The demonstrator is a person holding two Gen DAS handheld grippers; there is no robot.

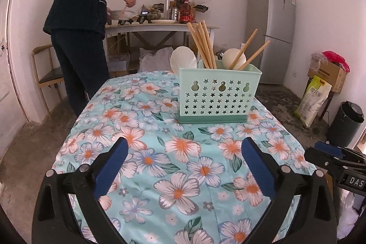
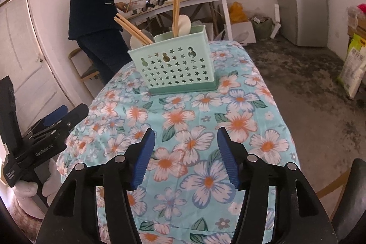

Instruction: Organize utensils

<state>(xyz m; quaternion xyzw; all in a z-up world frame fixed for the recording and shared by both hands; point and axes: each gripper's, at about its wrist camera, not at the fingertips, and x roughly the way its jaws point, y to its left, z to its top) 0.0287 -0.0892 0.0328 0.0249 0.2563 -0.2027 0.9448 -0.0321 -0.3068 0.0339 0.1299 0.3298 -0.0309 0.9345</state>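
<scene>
A mint-green utensil holder point(image 1: 217, 93) point(image 2: 173, 70) with star-shaped holes stands upright near the far end of the table with the floral cloth point(image 1: 160, 152) point(image 2: 205, 129). Wooden chopsticks point(image 1: 202, 45) point(image 2: 132, 29) and white spoons point(image 1: 183, 58) point(image 2: 184, 23) stick out of its top. My left gripper point(image 1: 186, 149) is open wide above the near part of the cloth, nothing between its blue pads. My right gripper point(image 2: 185, 140) is open too, narrower, and holds nothing. Both stand well short of the holder. Each gripper shows at the edge of the other's view.
A person in dark clothes point(image 1: 84, 15) point(image 2: 96, 4) stands at a cluttered side table point(image 1: 160, 25) against the far wall. A wooden chair point(image 1: 45, 74) is beside them. A grey fridge point(image 1: 272, 31), a rice sack point(image 1: 312, 102), cardboard boxes and a black bin point(image 1: 347, 122) line the right side.
</scene>
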